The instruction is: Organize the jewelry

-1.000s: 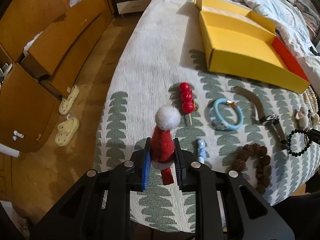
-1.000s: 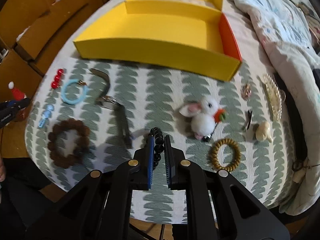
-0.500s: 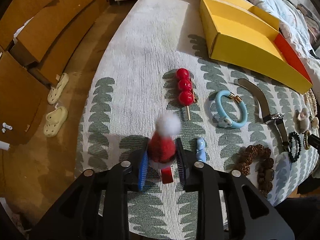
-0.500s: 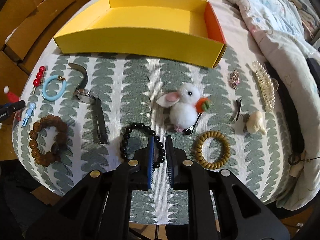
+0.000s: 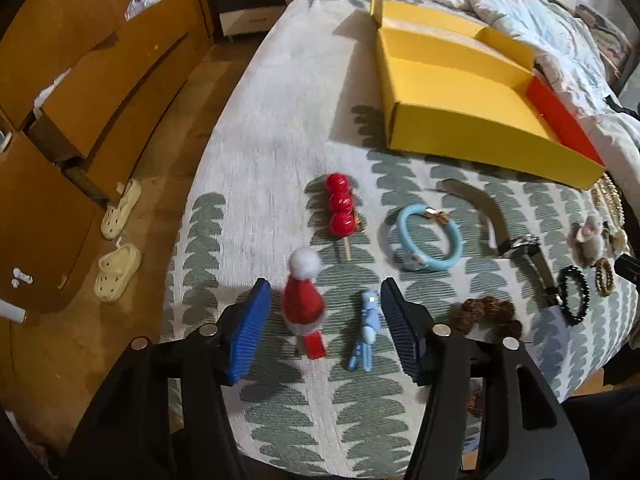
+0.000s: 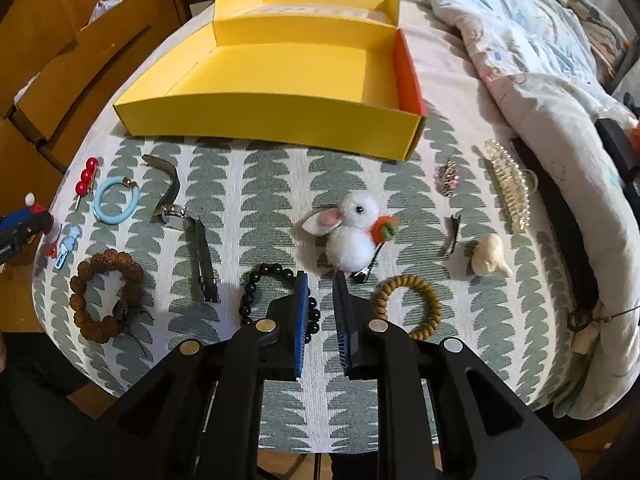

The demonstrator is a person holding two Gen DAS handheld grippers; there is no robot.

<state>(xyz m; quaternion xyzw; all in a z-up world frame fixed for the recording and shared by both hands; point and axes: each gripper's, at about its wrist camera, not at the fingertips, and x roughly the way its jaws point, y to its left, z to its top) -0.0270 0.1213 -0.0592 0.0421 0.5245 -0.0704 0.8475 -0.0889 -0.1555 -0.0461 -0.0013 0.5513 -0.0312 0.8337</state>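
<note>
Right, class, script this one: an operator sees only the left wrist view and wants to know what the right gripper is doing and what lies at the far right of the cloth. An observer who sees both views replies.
Operator: I only see a black edge past the black bead bracelet. What is the right gripper doing?
Observer: The right gripper has just been opening. There is a narrow gap and nothing between its jaws, and the bracelet lies beside its blue finger.
Operator: And that pale blur further right?
Observer: It is a white rabbit clip holding an orange carrot. Further right lies a cream figurine.
</note>
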